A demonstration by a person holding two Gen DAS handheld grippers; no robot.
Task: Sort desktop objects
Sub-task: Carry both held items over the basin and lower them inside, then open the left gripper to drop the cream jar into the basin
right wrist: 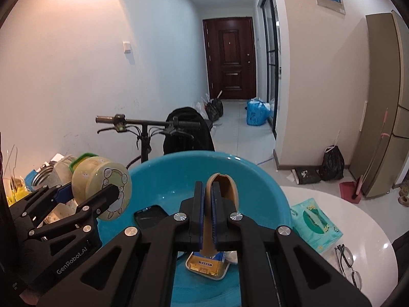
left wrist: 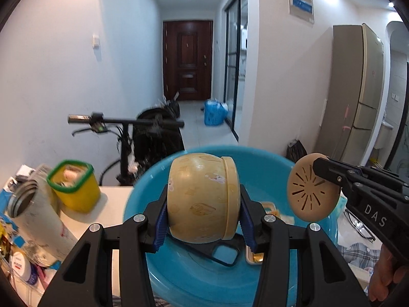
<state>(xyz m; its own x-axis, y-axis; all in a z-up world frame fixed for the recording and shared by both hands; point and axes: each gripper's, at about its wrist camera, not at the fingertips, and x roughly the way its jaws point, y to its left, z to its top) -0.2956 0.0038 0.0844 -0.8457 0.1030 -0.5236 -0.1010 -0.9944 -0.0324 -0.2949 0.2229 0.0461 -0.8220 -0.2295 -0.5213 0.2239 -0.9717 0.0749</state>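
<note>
Left gripper (left wrist: 203, 226): fingers pinching yellow jar (left wrist: 203, 199) above blue basin (left wrist: 143, 204).
Right gripper (right wrist: 207, 215): fingers clamping slotted lid (right wrist: 225, 189).

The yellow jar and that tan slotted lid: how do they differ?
The yellow jar is bulky and rounded with cartoon prints; the tan slotted lid is a thin disc cut with radiating slots. The left tool clamps the jar sideways; the right tool pinches the lid's edge. Both are held above the blue basin.

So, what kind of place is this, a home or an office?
Most likely a home, an apartment hallway beside a white table. A fridge, a wooden front door and a parked scooter point to that.
</note>
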